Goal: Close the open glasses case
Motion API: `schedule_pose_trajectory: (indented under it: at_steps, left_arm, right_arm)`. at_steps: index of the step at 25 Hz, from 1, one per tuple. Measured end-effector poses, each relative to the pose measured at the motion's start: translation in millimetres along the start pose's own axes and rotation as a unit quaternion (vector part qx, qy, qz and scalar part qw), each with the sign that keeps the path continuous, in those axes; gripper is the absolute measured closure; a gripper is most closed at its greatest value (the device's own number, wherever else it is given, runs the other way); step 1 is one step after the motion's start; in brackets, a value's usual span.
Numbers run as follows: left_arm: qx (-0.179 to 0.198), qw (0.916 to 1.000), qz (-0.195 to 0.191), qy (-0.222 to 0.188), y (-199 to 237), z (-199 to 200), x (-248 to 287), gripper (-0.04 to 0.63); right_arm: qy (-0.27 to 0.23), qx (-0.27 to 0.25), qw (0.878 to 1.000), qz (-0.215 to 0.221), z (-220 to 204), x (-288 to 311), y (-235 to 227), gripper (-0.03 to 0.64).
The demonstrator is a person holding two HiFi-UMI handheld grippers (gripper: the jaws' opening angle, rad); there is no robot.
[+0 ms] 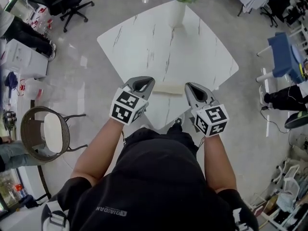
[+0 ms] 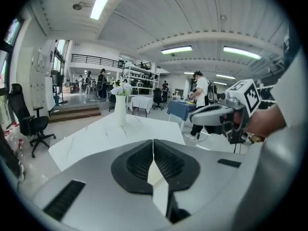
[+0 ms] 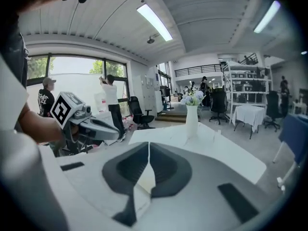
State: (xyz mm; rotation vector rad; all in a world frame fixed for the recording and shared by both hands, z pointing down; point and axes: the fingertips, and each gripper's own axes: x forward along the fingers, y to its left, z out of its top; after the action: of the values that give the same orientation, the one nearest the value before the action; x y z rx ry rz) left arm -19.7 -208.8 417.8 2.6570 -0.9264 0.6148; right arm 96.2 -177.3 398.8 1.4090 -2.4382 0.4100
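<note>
A cream glasses case [image 1: 168, 88] lies flat on the white marble table [image 1: 159, 42], near its front edge. Whether its lid stands open cannot be told from here. My left gripper [image 1: 143, 84] hovers just left of the case, shut with nothing in it. My right gripper [image 1: 192, 88] hangs just right of the case, also shut and empty. In the left gripper view the jaws [image 2: 153, 141] meet at their tips, and the right gripper [image 2: 215, 114] shows beyond them. The right gripper view shows its own jaws [image 3: 148, 144] touching, with the left gripper [image 3: 94, 125] at the left.
A white vase of flowers [image 1: 177, 5] stands at the table's far end. A wicker chair [image 1: 45, 132] sits to the left and a black office chair [image 1: 69, 1] at the back left. A blue table [image 1: 286, 55] and seated people line the room's edges.
</note>
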Motion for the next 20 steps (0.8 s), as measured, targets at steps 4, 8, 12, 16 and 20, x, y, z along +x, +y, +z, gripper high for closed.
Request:
schedule_pose_trajectory:
  at_steps: [4,8,12,16,20]
  left_arm:
    - [-0.007,0.9998,0.008,-0.019,8,15,-14,0.591]
    - [-0.001,0.9995,0.010,-0.031,8,20,-25,0.591]
    - [-0.007,0.9990,0.010,-0.043,6,22,-34,0.591]
    - [0.003,0.9989,0.018,-0.043,6,18,-40,0.591]
    - [0.007,0.9990,0.023,-0.037,10,10,-42,0.591]
  right_arm:
    - [-0.023,0.002,1.000,0.008,14,-6,6,0.614]
    - [-0.036,0.011,0.999,0.018,20,-9,12,0.615]
    - [-0.039,0.014,0.999,0.015,21,-14,12,0.615]
    - [-0.044,0.025,0.999,-0.003,18,-23,4,0.615]
    - [-0.036,0.035,0.999,-0.020,7,-26,-8,0.615]
